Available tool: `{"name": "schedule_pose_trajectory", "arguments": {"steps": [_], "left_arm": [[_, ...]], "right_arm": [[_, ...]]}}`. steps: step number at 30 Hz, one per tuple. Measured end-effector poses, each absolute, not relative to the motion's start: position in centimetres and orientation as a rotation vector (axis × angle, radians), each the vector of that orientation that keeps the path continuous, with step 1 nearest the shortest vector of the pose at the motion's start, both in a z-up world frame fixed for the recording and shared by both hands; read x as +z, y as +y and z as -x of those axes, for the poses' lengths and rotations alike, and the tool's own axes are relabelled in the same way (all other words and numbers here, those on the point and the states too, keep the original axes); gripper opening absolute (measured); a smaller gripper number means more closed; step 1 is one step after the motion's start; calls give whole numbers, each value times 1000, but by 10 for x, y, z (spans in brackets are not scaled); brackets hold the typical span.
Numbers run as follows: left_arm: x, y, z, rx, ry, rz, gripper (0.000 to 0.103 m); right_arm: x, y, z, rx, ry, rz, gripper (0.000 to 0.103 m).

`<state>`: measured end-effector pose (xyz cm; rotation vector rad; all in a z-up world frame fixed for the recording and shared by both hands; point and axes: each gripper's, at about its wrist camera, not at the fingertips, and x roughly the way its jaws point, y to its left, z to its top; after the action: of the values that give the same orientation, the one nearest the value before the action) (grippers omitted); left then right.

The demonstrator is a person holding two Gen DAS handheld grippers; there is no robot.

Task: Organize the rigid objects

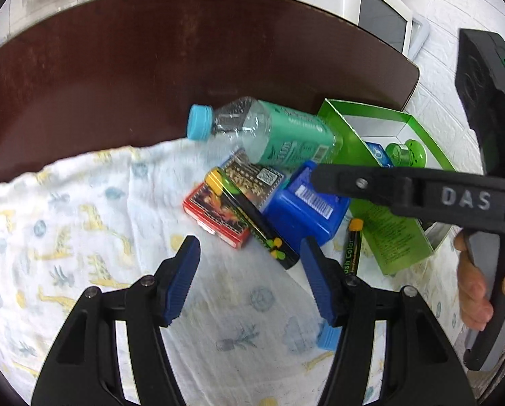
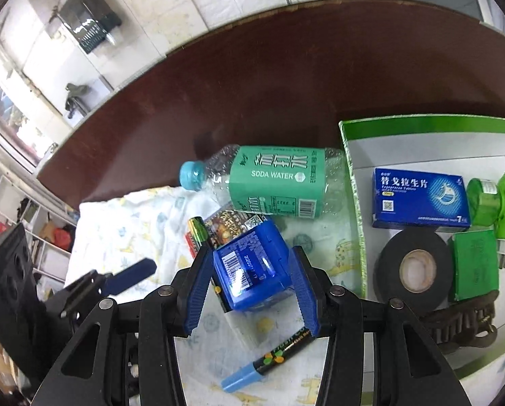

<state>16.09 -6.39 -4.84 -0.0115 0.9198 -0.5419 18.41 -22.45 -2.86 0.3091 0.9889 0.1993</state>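
Blue-padded, the left gripper hangs half open and empty left of the blue box; the right gripper's jaws clamp that box, best lifted level rightward into the green tray.

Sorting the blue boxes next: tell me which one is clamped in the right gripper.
The glossy blue box with the barcode sticker, held between the right gripper's pads over the cloth. The other, the flat blue tablet box, already lies inside the green tray.
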Motion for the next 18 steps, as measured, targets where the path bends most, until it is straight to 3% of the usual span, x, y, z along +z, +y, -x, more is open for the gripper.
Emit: {"name": "schedule_pose_trajectory", "arguments": {"steps": [18], "left_arm": [[-56, -109, -170, -609, 934, -3, 60]], "right_arm": [[-39, -219, -208, 171, 1052, -239, 50]]}}
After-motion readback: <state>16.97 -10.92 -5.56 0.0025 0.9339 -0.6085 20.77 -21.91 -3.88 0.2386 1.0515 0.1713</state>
